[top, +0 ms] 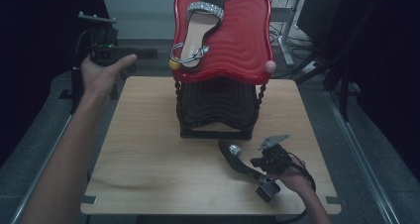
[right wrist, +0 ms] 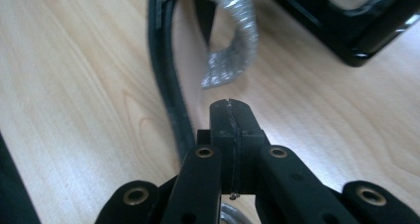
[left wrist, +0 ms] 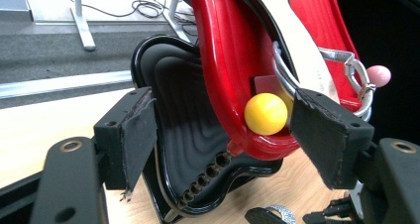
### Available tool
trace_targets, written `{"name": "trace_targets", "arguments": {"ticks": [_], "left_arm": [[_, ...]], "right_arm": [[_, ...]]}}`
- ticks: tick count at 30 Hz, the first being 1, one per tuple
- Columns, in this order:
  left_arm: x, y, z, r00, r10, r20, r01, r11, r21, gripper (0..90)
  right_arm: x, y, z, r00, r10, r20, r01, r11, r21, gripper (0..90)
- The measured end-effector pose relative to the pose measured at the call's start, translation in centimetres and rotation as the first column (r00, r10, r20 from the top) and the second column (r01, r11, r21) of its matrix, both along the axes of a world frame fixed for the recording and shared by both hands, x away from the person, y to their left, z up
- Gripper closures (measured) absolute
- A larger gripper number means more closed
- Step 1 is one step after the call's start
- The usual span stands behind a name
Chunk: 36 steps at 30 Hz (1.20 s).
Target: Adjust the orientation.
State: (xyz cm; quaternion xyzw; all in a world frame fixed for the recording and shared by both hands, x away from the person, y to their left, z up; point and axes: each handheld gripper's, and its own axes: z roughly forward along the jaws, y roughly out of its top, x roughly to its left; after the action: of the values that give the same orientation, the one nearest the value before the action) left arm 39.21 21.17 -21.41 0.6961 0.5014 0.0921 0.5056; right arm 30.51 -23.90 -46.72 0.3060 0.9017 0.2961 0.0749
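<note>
A two-tier stand carries a red tray point(top: 242, 40) on top and a black tray point(top: 218, 105) beneath. One sandal point(top: 198, 30) with a glittery strap lies on the red tray. Its mate point(top: 233, 154) lies on the table in front of the stand. My right gripper point(top: 255, 163) is at that sandal's heel end, its jaws shut pad to pad point(right wrist: 232, 105). The silver strap point(right wrist: 233, 50) lies just ahead of them, and I cannot tell whether anything thin is pinched. My left gripper point(top: 106, 53) is held off the table's left rear, open point(left wrist: 228, 130) and facing the stand.
A yellow ball point(left wrist: 266, 113) and a pink ball point(left wrist: 379, 75) cap the stand's posts at the red tray's rim. The wooden table point(top: 148, 149) spreads bare to the left of the stand. Cables and a frame leg point(top: 285, 45) lie on the floor behind.
</note>
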Motion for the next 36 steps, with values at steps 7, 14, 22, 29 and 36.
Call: {"name": "trace_targets", "arguments": {"ticks": [7,14,22,29,36], "left_arm": [[-0.2,0.1,-0.1,1.0,0.003,-0.002,-0.003,1.0,0.0,26.2],[-0.4,0.3,-0.2,1.0,0.007,-0.003,-0.007,1.0,-0.001,26.3],[-0.7,0.5,-0.3,1.0,0.007,-0.003,-0.007,1.0,-0.001,26.3],[-0.7,0.6,-0.5,0.9999,0.014,-0.005,-0.014,0.9999,-0.004,26.3],[-0.6,0.7,-0.8,0.9999,0.013,-0.011,-0.013,0.9999,-0.005,26.3]], "right_arm": [[-1.1,1.1,0.3,0.9997,0.017,0.018,-0.016,1.0,-0.021,90.0],[-2.4,2.7,0.1,0.9976,0.07,-0.001,-0.07,0.998,0.009,90.0],[-3.8,4.8,-1.0,0.9891,0.144,-0.03,-0.144,0.99,0.011,90.0],[-6.8,6.8,-0.4,0.9597,0.269,-0.081,-0.269,0.963,0.014,90.0],[-6.7,6.8,-1.6,0.956,0.265,-0.126,-0.274,0.959,-0.065,90.0]]}}
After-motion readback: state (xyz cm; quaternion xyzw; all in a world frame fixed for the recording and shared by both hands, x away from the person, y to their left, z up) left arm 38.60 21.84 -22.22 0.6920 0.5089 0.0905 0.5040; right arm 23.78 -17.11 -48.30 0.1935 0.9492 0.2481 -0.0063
